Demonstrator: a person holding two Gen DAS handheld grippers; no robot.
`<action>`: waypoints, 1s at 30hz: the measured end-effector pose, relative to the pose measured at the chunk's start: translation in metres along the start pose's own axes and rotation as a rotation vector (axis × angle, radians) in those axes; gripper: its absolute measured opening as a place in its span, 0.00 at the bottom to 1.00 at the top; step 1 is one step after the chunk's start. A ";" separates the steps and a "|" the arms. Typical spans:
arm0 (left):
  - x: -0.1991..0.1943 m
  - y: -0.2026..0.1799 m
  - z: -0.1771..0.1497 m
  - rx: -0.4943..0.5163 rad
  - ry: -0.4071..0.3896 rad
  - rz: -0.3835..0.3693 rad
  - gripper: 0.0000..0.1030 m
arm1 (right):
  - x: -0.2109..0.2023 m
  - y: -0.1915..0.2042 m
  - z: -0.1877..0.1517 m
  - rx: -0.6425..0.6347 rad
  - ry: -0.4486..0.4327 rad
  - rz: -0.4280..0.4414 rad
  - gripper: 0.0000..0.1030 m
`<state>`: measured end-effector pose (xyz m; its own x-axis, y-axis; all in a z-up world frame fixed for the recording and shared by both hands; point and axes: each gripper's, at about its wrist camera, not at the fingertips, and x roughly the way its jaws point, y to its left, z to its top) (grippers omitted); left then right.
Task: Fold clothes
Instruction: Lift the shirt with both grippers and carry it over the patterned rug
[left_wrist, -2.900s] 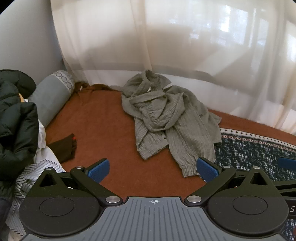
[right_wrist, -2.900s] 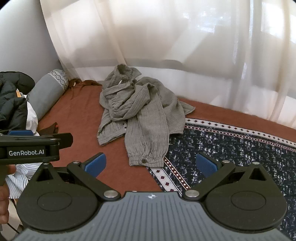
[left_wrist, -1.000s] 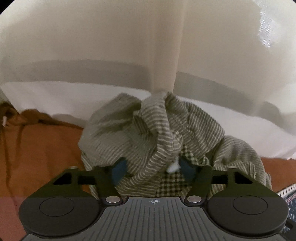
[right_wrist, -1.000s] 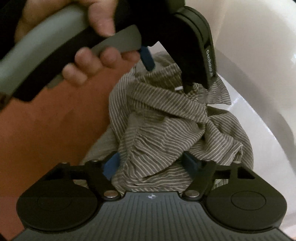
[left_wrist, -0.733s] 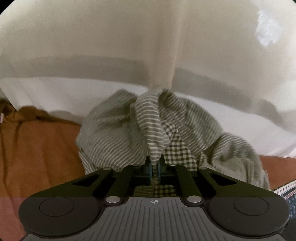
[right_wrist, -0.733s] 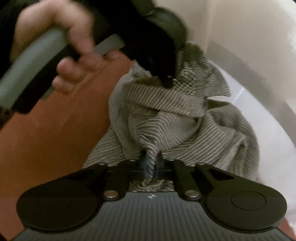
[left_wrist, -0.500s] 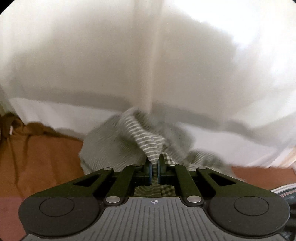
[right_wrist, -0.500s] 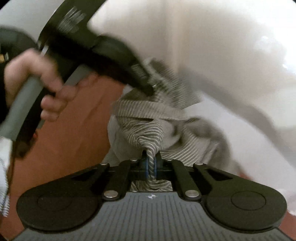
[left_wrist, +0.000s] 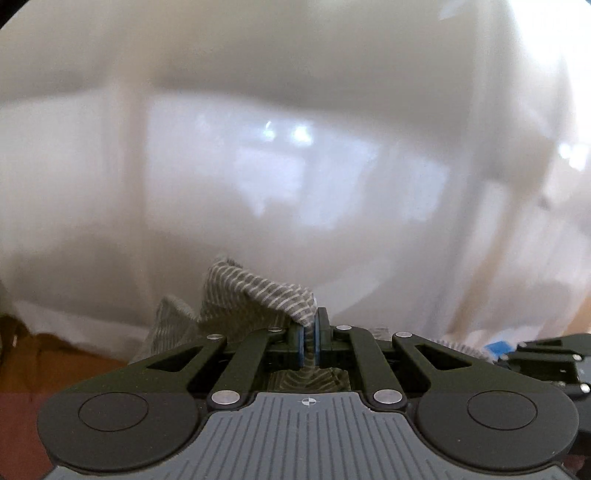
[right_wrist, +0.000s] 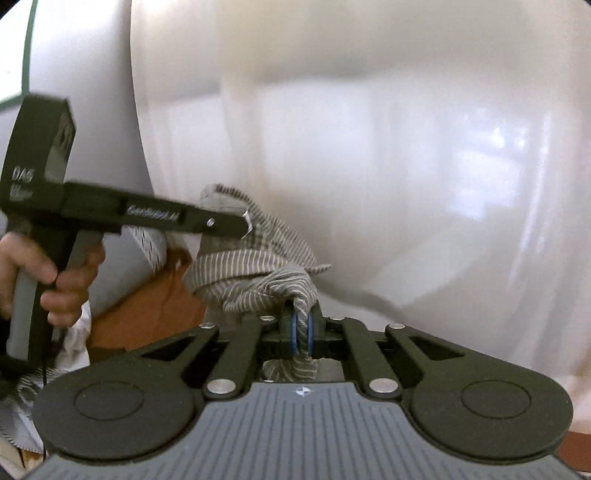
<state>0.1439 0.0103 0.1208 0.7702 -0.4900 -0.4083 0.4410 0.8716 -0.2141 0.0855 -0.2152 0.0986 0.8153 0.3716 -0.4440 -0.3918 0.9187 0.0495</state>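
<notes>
This is a home, most likely a bedroom. Ahead of and above both pairs of jaws hangs a sheer white curtain (left_wrist: 332, 166) with a bright window (right_wrist: 480, 177) glowing through it. Below and left of the jaws lies a rust-brown bedspread (right_wrist: 147, 317), with a grey bolster pillow (right_wrist: 122, 266) at its edge and a plain pale wall (right_wrist: 85, 74) behind.

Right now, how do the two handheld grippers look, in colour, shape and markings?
Both are alike. The right gripper has black linkage arms with silver pivot pins, blue pads, two round black discs and a ribbed grey plate. The left gripper, seen side-on, is a black bar with blurred white lettering and a grey handle. No sleeve or cable clearly shows.
</notes>
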 end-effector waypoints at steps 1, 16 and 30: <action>-0.010 -0.015 0.000 0.002 -0.015 -0.012 0.00 | -0.018 -0.004 0.000 0.000 -0.020 -0.004 0.06; -0.164 -0.231 -0.040 -0.033 -0.180 -0.231 0.00 | -0.293 -0.081 -0.040 -0.071 -0.238 0.016 0.06; 0.005 -0.341 -0.098 -0.045 0.141 -0.433 0.00 | -0.373 -0.166 -0.121 0.109 -0.134 -0.308 0.06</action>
<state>-0.0475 -0.2874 0.1051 0.4480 -0.8052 -0.3886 0.6857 0.5883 -0.4286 -0.2049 -0.5226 0.1482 0.9397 0.0824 -0.3320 -0.0767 0.9966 0.0300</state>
